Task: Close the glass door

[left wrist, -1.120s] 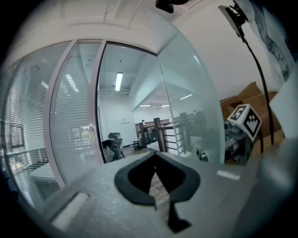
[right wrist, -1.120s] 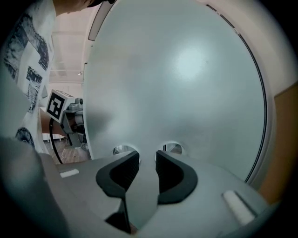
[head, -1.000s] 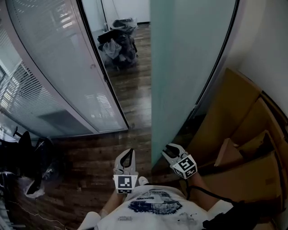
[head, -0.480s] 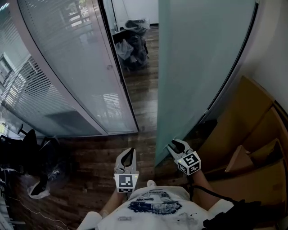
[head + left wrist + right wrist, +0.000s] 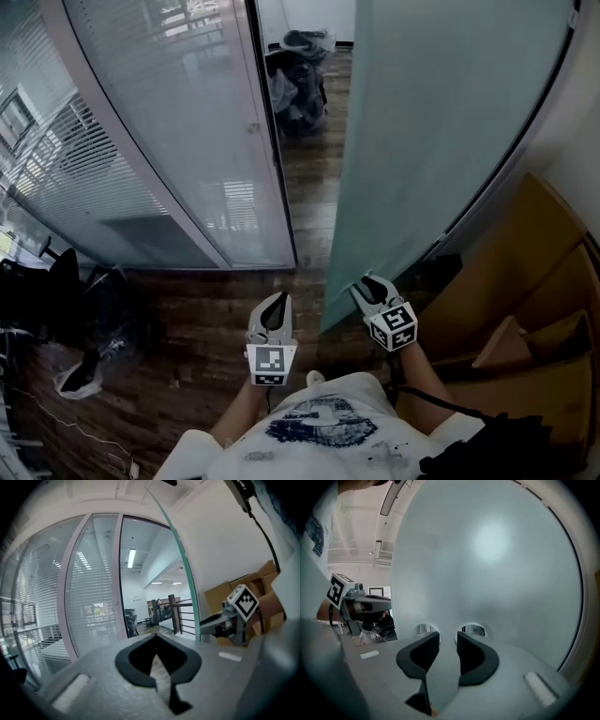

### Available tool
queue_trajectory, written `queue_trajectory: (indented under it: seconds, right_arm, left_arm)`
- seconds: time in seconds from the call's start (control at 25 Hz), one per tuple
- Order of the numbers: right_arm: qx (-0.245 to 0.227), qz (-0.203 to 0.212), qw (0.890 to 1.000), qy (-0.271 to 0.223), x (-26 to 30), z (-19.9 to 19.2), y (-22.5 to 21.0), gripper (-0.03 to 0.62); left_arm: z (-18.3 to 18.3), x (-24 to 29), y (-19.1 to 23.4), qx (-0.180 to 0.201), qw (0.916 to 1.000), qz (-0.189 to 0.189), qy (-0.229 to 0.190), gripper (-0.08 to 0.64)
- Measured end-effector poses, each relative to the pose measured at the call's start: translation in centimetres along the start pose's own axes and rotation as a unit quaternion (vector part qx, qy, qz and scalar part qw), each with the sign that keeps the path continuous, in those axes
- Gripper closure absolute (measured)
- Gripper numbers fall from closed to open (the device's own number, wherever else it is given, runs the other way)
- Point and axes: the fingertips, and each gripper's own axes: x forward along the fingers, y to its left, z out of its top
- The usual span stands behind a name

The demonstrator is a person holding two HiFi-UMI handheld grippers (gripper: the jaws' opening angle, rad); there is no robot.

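The frosted glass door [image 5: 441, 122] stands ajar, its free edge hanging over the dark wood floor. My right gripper [image 5: 367, 284] is shut on that edge low down. In the right gripper view the pane [image 5: 487, 564] runs between the two pads of the right gripper [image 5: 447, 641]. My left gripper [image 5: 276, 305] hovers beside it, a little left of the door edge, shut with nothing in it. The left gripper [image 5: 156, 637] has its tips meeting in its own view, with the door edge [image 5: 185, 578] to its right.
A fixed glass wall with blinds [image 5: 187, 141] and its dark frame post [image 5: 277, 169] bound the opening on the left. Bags and clutter [image 5: 300, 75] lie beyond the doorway. Cardboard boxes [image 5: 534, 309] stand at the right, dark bags [image 5: 75, 309] at the left.
The door edge has swung left towards the frame post, so the gap looks narrower. Both grippers moved along with it, the right one still on the edge.
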Motion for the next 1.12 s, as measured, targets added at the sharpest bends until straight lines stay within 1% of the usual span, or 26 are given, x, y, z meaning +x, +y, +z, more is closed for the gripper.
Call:
queue_trajectory:
  seconds: [0.16, 0.4, 0.64, 0.92, 1.12]
  right_arm:
    - [-0.003, 0.005, 1.000, 0.000, 2.1, 0.4, -0.2, 0.472]
    - [-0.011, 0.006, 1.000, 0.006, 4.5, 1.0, -0.5, 0.471]
    - [-0.015, 0.000, 1.000, 0.015, 7.4, 1.8, -0.8, 0.469]
    - [-0.018, 0.003, 0.999, 0.026, 10.6, 2.6, -1.8, 0.469]
    - [-0.028, 0.001, 0.999, 0.031, 13.0, 3.4, -2.3, 0.469]
  left_arm:
    - [-0.1, 0.7, 1.5, -0.007, 0.9998, 0.016, 0.002, 0.557]
    - [-0.1, 2.1, 2.7, -0.012, 0.9994, 0.030, 0.009, 0.557]
    - [0.0, 4.8, 5.1, -0.012, 0.9987, 0.047, 0.016, 0.557]
    - [0.4, 8.4, 6.7, -0.012, 0.9978, 0.060, 0.023, 0.557]
    - [0.1, 10.0, 8.6, -0.014, 0.9961, 0.082, 0.031, 0.557]
